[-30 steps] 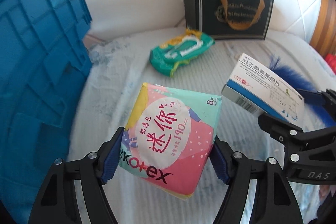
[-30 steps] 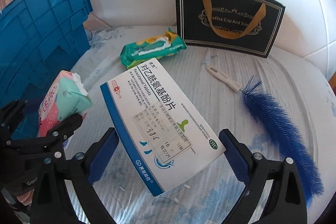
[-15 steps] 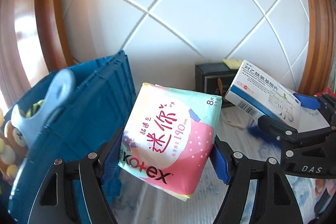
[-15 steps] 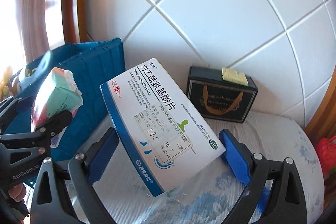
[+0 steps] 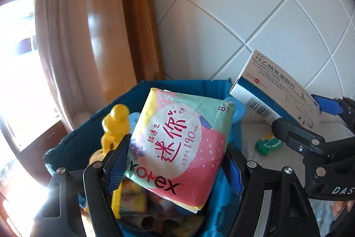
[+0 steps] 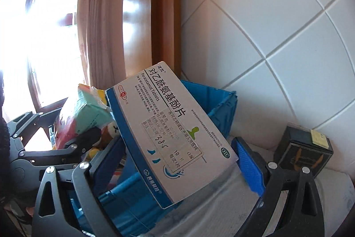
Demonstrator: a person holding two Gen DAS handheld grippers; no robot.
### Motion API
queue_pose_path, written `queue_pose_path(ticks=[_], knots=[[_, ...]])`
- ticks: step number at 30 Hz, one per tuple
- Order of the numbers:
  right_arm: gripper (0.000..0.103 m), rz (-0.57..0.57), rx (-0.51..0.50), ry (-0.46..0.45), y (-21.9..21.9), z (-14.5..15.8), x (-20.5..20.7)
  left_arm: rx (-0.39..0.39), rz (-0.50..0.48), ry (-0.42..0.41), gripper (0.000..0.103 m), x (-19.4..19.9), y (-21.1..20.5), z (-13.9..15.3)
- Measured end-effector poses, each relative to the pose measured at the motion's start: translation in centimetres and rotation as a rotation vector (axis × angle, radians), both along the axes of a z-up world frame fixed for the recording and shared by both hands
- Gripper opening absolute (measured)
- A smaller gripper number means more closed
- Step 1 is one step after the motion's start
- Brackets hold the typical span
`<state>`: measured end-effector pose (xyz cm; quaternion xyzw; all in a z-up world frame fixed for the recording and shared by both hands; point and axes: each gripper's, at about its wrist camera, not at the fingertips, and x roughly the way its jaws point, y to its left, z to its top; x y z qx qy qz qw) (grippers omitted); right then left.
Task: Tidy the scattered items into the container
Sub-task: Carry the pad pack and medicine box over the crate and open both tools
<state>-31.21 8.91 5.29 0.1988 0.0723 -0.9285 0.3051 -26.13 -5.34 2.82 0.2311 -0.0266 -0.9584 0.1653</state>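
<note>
My left gripper (image 5: 175, 167) is shut on a pink and mint Kotex pad pack (image 5: 177, 143), held over the open blue crate (image 5: 177, 84). Inside the crate lie a yellow figure-shaped clip (image 5: 115, 123) and several small items. My right gripper (image 6: 179, 163) is shut on a white and blue tablet box (image 6: 168, 132), tilted above the crate's near wall (image 6: 131, 188). In the left wrist view the same box (image 5: 273, 92) hangs at the right in the right gripper (image 5: 310, 119). The right wrist view shows the pad pack (image 6: 84, 117) at the left.
A white quilted headboard (image 6: 277, 14) rises behind the crate, with a wooden frame (image 5: 111, 26) and a curtain (image 5: 55, 26) by a bright window. A black gift bag (image 6: 304, 152) stands on the bed at the right. A green wipes pack (image 5: 268, 144) lies on the cover.
Both grippers have risen and swung left from over the bed to above the crate, each still gripping its item. The crate's inside has come into view.
</note>
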Motion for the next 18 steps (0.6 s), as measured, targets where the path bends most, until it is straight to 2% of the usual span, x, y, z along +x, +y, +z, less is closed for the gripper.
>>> queue_pose_path(ticks=[5,9,13,18], knots=[[0.097,0.051,0.018,-0.040,-6.6,-0.8,-0.4,0.006,0.073,-0.040,0.075,0.5,-5.8,-1.3],[0.097,0.065,0.035,-0.077,-9.8,-1.7,-0.8,0.026,0.088,-0.065,0.079,0.7,-8.8,-2.3],[0.098,0.033,0.056,-0.096,-10.7,-2.5,-1.0,0.041,0.086,-0.075,0.085,1.0,-10.0,-3.0],[0.099,0.003,0.061,-0.089,-10.0,-2.3,-0.5,0.052,0.080,-0.079,0.088,1.4,-10.0,-3.0]])
